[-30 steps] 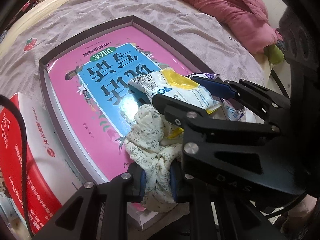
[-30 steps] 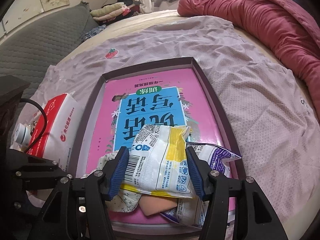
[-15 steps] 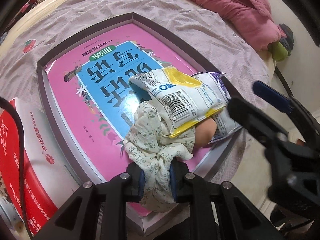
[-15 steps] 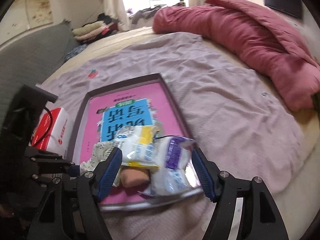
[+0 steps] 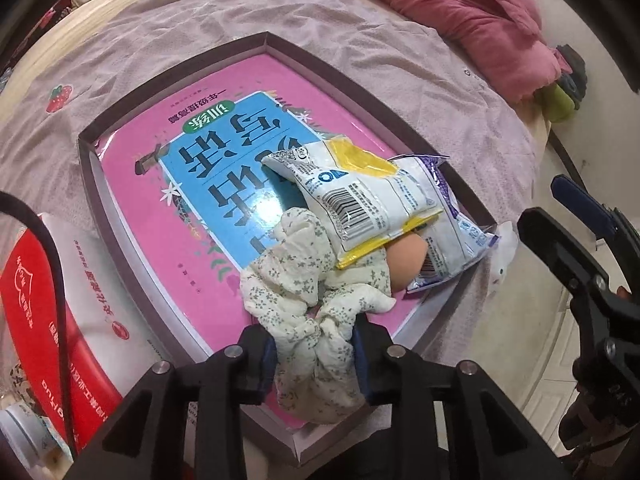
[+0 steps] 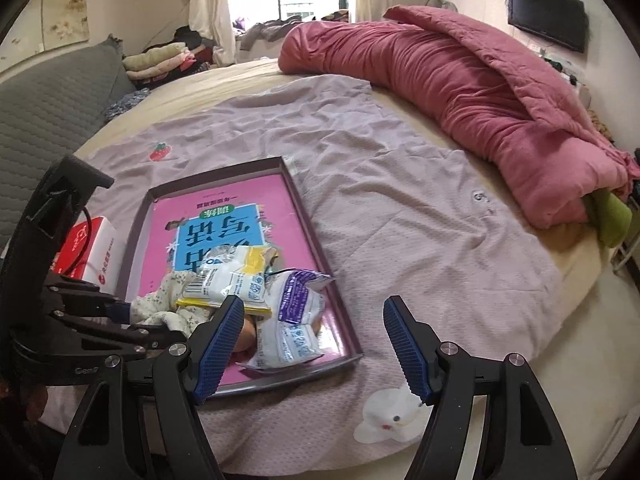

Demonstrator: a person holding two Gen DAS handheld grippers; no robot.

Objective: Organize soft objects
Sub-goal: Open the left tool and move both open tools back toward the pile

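Observation:
A floral cloth lies bunched at the near end of a dark-rimmed tray, on a pink and blue book. My left gripper points down at it. Its jaws are opening, and the cloth between them still touches both pads. A yellow-and-white packet rests on a peach-coloured object and a purple-and-white packet. My right gripper is open and holds nothing. It hangs near the tray's front right corner, over the mauve sheet.
A red-and-white tissue pack lies left of the tray. A rolled pink quilt runs along the far right of the bed. A white bunny print marks the sheet near the bed's front edge. A grey padded panel stands at left.
My right gripper let go of the yellow-and-white packet, opened wide and drew back and up from the tray. My left gripper's jaws have widened a little around the floral cloth.

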